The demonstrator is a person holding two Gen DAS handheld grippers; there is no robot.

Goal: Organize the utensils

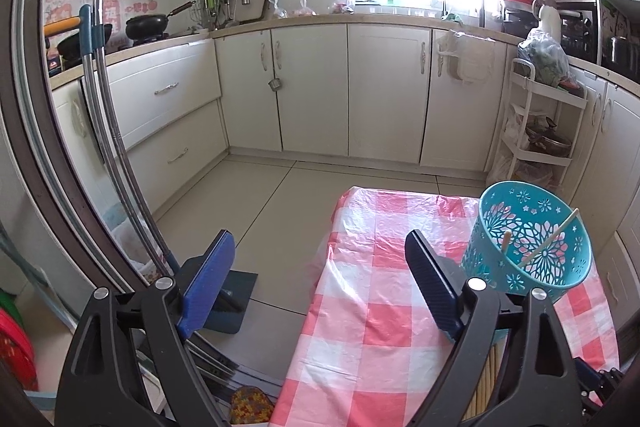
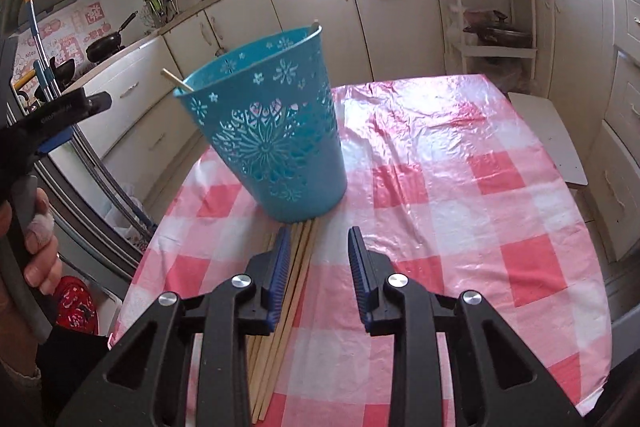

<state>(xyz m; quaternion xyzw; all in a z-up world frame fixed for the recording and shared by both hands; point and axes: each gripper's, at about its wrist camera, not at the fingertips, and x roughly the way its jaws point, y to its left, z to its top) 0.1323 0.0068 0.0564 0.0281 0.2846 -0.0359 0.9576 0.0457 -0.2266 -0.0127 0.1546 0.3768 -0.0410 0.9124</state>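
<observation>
A teal cut-out basket stands on the pink checked tablecloth, with chopsticks leaning inside it. It also shows in the left wrist view, where two chopsticks rest against its rim. Several wooden chopsticks lie on the cloth in front of the basket. My right gripper is open, low over them, its left finger touching or just above the bundle. My left gripper is open and empty, held above the table's left edge; it shows at the left of the right wrist view.
White kitchen cabinets run behind the table. A mop with metal poles leans at the left by a door frame. A white trolley with pots stands at the right. A white stool sits beside the table's far right edge.
</observation>
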